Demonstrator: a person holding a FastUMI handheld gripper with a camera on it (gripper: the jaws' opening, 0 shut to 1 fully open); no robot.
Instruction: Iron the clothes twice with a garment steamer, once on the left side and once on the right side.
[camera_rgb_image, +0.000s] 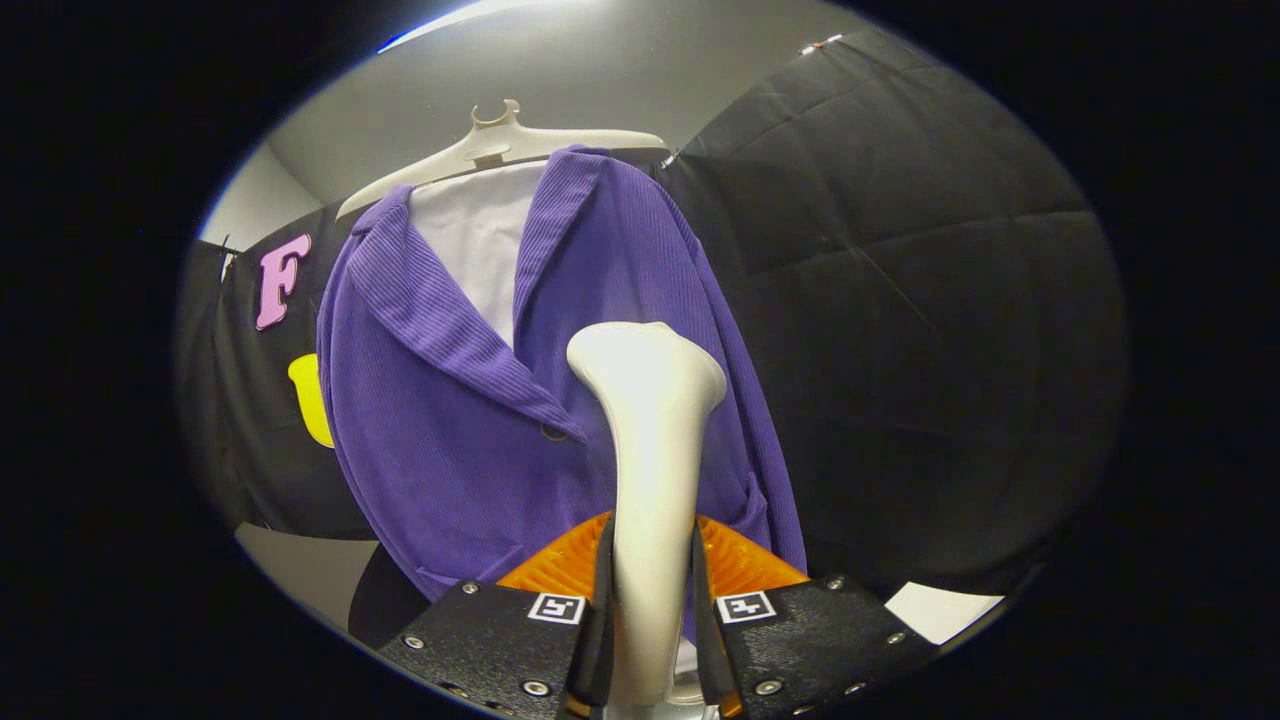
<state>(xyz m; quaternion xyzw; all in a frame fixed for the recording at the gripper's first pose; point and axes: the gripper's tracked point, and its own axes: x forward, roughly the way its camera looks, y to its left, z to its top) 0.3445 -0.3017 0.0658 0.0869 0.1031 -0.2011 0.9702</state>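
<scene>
A purple ribbed jacket (470, 440) hangs open over a white shirt (478, 240) on a pale hanger (500, 140). My gripper (652, 600) is shut on the slim handle of a white garment steamer (655, 440), both fingers pressing its sides. The steamer rises straight ahead of the fingers, and its flared head sits against the jacket's right front panel, just right of the lapel and a dark button (553, 432). The lower middle of the jacket is hidden behind the steamer and the fingers.
The black booth cloth (900, 300) stands close behind and to the right of the jacket. Pale floor patches (940, 610) show low on either side of the fingers. A grey ceiling (600, 70) spreads above the hanger.
</scene>
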